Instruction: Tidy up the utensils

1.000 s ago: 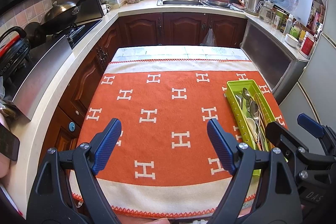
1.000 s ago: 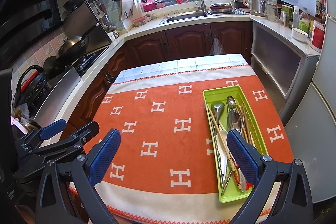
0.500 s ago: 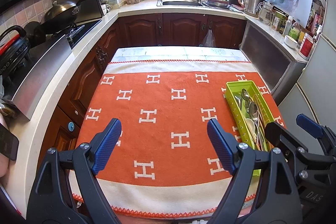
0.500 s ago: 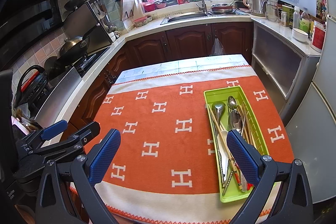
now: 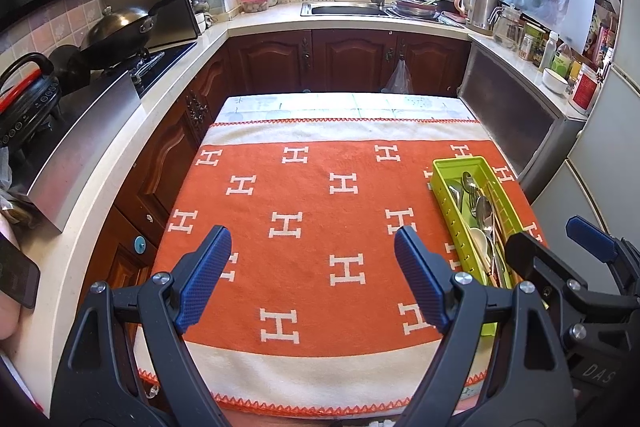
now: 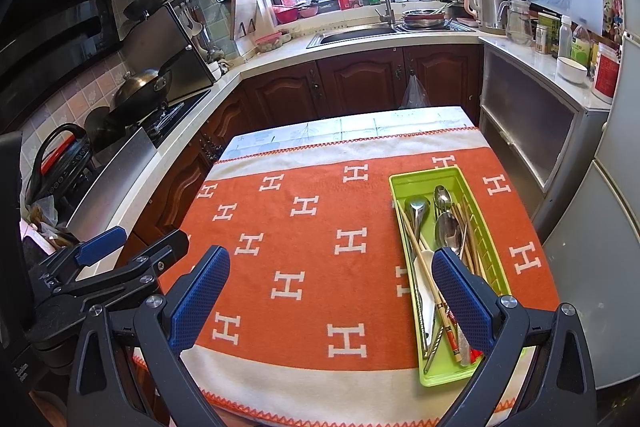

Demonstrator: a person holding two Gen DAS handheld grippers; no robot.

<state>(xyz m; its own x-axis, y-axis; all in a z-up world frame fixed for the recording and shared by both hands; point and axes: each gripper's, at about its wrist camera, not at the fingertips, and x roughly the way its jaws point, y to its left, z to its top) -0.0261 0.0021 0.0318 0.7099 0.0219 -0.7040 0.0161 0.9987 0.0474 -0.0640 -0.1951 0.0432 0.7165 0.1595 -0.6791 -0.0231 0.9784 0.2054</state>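
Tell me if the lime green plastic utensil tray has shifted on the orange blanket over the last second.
No. The lime green plastic utensil tray keeps its far end beside the same white H near the orange blanket edge; only the camera drifted slightly.

The tray (image 6: 451,175) is glossy green plastic; the spoons (image 6: 447,229) are shiny metal, the chopsticks (image 6: 420,247) probably wood. The cloth (image 5: 320,227) looks soft, matt and woolly.
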